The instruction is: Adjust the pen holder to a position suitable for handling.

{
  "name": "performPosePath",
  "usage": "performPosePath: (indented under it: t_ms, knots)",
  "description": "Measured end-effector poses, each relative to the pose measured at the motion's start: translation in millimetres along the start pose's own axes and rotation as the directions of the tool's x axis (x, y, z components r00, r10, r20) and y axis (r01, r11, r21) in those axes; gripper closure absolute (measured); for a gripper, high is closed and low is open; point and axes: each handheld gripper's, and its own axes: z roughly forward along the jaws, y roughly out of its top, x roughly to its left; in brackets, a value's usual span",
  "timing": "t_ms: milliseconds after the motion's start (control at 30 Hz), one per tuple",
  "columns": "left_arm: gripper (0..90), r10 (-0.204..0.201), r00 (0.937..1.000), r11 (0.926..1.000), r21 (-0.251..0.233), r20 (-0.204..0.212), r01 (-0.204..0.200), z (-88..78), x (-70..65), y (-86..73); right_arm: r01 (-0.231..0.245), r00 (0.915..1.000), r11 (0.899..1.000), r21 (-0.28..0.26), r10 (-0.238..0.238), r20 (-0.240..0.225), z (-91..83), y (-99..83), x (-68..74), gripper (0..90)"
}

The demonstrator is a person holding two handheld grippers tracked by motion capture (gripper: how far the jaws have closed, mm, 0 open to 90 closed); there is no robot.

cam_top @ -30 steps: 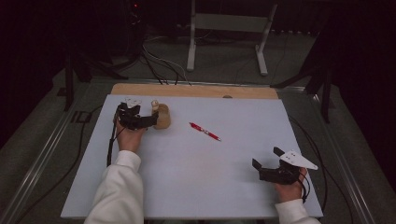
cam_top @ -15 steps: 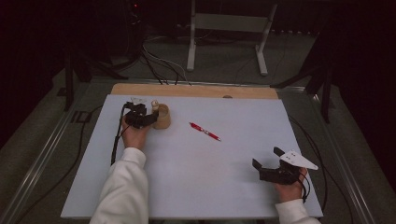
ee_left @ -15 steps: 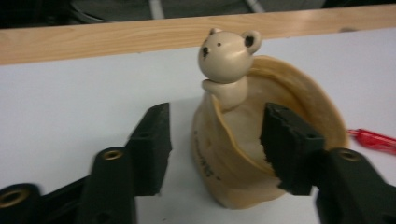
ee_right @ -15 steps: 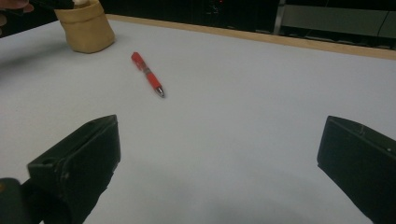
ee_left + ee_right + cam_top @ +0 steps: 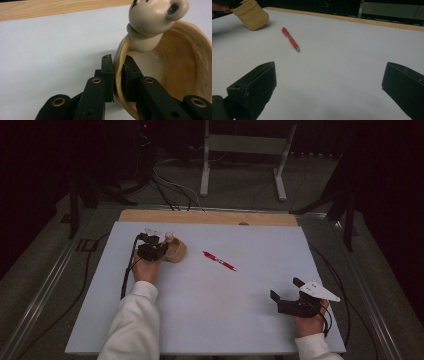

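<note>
Gripped by the left gripper (image 5: pixel 119 75): the near wall of a tan cup (image 5: pixel 175 72) with a small animal-head figure (image 5: pixel 153 20) rising from its rim. Seen in the left gripper view with one black jaw outside the wall and the other inside the hollow, both pressed flat against the thin rim after having just been closing on it. Found in the high view at the far left of the white table (image 5: pixel 240 320), close to the wooden strip (image 5: pixel 210 217) along the far edge, with the cup (image 5: pixel 176 251) directly ahead of the left gripper (image 5: pixel 159 249) and touching it, the figure upright at the side nearest the jaws. Lay well apart to the right of the cup: a red pen (image 5: pixel 219 261), slanted on the bare surface, tip pointing toward the near right. Rested at the near right corner, far from cup and pen alike: the right gripper (image 5: pixel 283 290), jaws spread wide with nothing between them. Confirmed in the right gripper view, both jaws parted over bare table, pen (image 5: pixel 290 39) and cup (image 5: pixel 252 13) beyond them at upper left.
</note>
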Motion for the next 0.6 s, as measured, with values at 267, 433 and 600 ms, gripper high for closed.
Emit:
performPosePath:
  t_ms: [267, 433, 600]
  knots:
    - [82.8, 0.002, 1.0, 1.0, 0.008, 0.003, -0.002, -2.6, 0.1, -0.1, 0.0, 1.0, 1.0, -0.003, 0.0, 0.002, -0.5, 0.1, -0.7, 0.0]
    - [82.8, 0.017, 0.9995, 0.9998, 0.007, 0.025, -0.017, -7.2, -1.9, -0.3, 0.001, 1.0, 1.0, -0.003, -0.001, 0.003, -0.7, 0.1, -0.4, 0.0]
    - [82.8, 0.037, 0.9985, 0.9993, 0.0, 0.04, -0.038, -14.5, -5.4, 1.3, 0.0, 1.0, 1.0, -0.003, 0.0, 0.003, -0.7, 0.0, -0.5, 0.0]
